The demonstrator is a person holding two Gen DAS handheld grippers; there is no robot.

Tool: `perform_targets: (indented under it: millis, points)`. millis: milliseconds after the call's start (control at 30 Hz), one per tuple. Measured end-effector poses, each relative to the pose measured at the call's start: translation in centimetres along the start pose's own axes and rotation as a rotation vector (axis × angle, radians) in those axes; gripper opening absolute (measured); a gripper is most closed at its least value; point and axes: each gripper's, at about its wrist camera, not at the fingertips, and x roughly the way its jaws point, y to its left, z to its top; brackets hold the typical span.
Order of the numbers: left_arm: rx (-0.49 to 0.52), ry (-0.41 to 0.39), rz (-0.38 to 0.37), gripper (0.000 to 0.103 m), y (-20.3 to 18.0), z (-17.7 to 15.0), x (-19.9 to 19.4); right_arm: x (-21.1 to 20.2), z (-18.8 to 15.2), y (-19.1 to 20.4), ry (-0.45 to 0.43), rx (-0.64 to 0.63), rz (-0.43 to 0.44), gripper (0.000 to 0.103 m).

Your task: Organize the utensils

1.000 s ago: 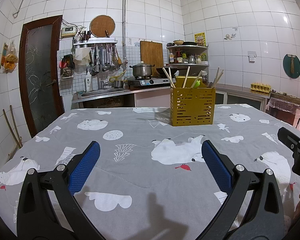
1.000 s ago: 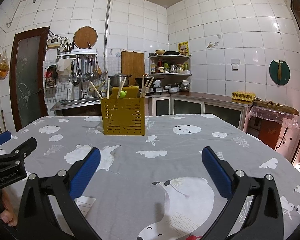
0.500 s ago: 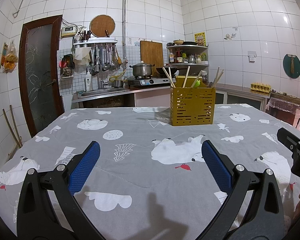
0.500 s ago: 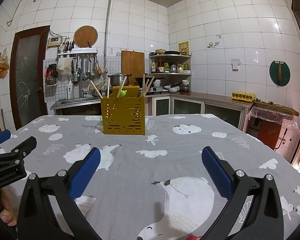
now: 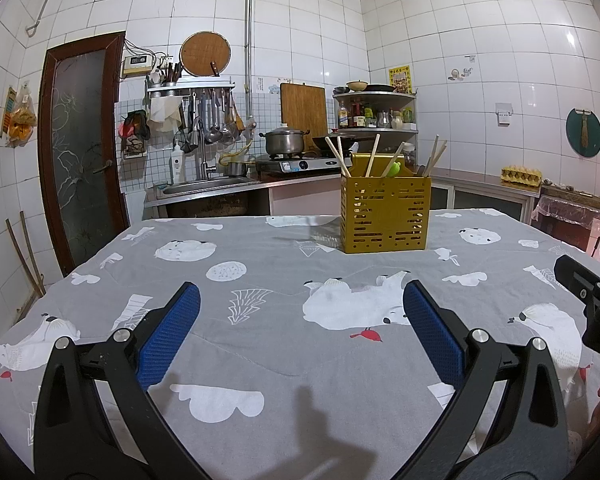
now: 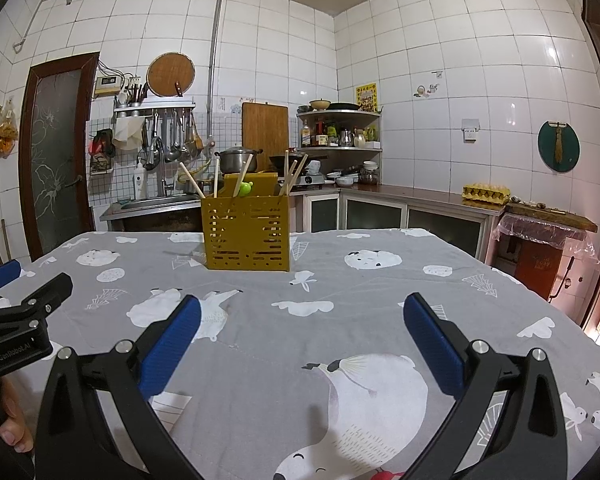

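A yellow perforated utensil holder [image 5: 385, 217] stands upright on the far middle of the table; it also shows in the right wrist view [image 6: 247, 233]. Several wooden chopsticks [image 5: 374, 150] and a green-topped utensil [image 5: 395, 168] stick out of it. My left gripper [image 5: 300, 332] is open and empty, low over the near part of the table. My right gripper [image 6: 300, 338] is open and empty too, beside it on the right. Each gripper's edge shows in the other's view.
The table wears a grey cloth with white bear prints [image 5: 260, 312]. Behind it are a sink counter [image 5: 204, 192], a stove with a pot [image 5: 286, 142] and corner shelves [image 5: 374, 110]. A brown door [image 5: 80, 152] is at the left. A low cabinet [image 6: 540, 256] is at the right.
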Motion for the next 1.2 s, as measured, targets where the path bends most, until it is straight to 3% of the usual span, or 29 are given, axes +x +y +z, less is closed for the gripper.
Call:
perform_targets:
  millis: [1200]
  points:
    - [-0.003,-0.004,0.0,0.098,0.23,0.27,0.07,-0.06,0.14,0.19,0.0,-0.013,-0.005,0.099]
